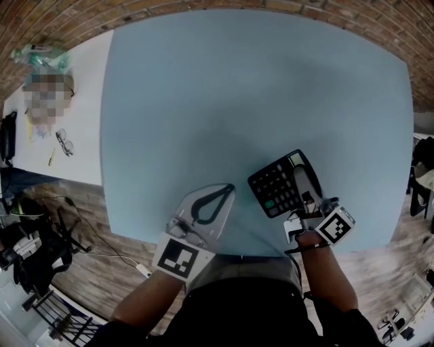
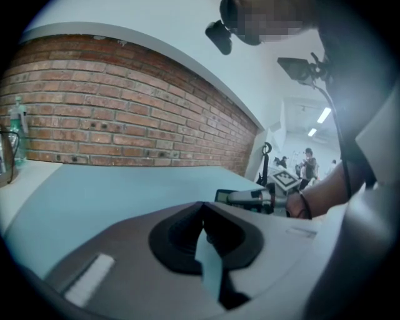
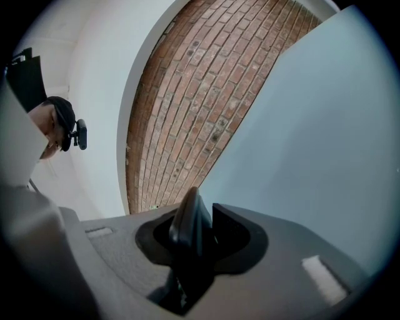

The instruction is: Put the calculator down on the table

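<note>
A black calculator (image 1: 279, 184) with a grey display end lies keys-up over the near right part of the light-blue table (image 1: 258, 88). My right gripper (image 1: 310, 198) is shut on its near right edge. In the right gripper view the calculator (image 3: 187, 222) shows edge-on between the jaws. Whether it rests on the table or hangs just above it I cannot tell. My left gripper (image 1: 229, 189) hovers left of the calculator near the front edge, its tips together around nothing. From the left gripper view the calculator (image 2: 229, 195) sits far right, apart from my left gripper (image 2: 201, 215).
A white table (image 1: 85, 129) adjoins on the left, carrying a bottle (image 1: 42, 57), glasses (image 1: 65, 142) and a pen (image 1: 51, 157). Behind runs a brick wall (image 1: 224, 5). Cables and stands (image 1: 41, 251) lie on the floor at lower left.
</note>
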Demonstrator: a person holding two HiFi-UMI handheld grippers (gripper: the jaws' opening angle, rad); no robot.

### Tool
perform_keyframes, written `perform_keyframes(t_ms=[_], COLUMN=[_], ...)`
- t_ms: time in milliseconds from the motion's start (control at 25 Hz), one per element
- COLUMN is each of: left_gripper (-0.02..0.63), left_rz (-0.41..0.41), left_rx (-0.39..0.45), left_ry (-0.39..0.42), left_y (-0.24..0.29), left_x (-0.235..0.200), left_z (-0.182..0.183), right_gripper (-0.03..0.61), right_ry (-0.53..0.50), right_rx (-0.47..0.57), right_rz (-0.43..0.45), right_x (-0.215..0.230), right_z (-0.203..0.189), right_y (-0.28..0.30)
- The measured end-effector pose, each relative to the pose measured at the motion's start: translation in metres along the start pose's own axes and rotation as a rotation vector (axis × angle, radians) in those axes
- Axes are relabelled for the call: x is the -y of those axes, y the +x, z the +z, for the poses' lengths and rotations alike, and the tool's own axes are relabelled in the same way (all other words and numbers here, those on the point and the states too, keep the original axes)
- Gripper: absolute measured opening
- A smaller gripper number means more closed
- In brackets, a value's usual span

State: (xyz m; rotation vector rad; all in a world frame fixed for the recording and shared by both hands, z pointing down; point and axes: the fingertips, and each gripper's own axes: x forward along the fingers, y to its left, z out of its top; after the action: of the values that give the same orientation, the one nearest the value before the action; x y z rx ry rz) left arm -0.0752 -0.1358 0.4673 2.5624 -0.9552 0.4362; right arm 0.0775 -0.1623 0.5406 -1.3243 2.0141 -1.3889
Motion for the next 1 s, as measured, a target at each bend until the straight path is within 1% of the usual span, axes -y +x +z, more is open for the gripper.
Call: perform_keyframes(t_ms=[80, 320, 560, 720, 1000], left_gripper=[0.003, 0.003, 0.003, 0.003, 0.003], left_rz=[0.003, -0.004, -0.008, -0.016, -0.013], left_rx=[0.006, 0.007, -0.020, -0.019, -0.029], left_ry=[-0.014, -0.017, -0.023, -0.033, -0.046], left_y=[0.004, 0.013, 0.022, 0.023, 0.020], left_x=[-0.001, -0.003, -0.013, -0.027, -0.029], left_z=[-0.001, -0.004, -0.013, -0.019, -0.021], right_gripper=[0.100, 0.100, 0.100, 0.100, 0.100], right_ry=[0.003, -0.001, -0.001, -0.011, -0.019], right_rx=[-0.001, -0.011, -0.030, -0.044, -0.059], right_rz=[-0.002, -0.015, -0.025, -0.031, -0.051], right_x=[0.002, 0.010, 0.015, 0.018, 0.021], right_z=[-0.001, -0.003, -0.006, -0.017, -0.018], right_y=[0.001, 0.005, 0.016, 0.035, 0.035])
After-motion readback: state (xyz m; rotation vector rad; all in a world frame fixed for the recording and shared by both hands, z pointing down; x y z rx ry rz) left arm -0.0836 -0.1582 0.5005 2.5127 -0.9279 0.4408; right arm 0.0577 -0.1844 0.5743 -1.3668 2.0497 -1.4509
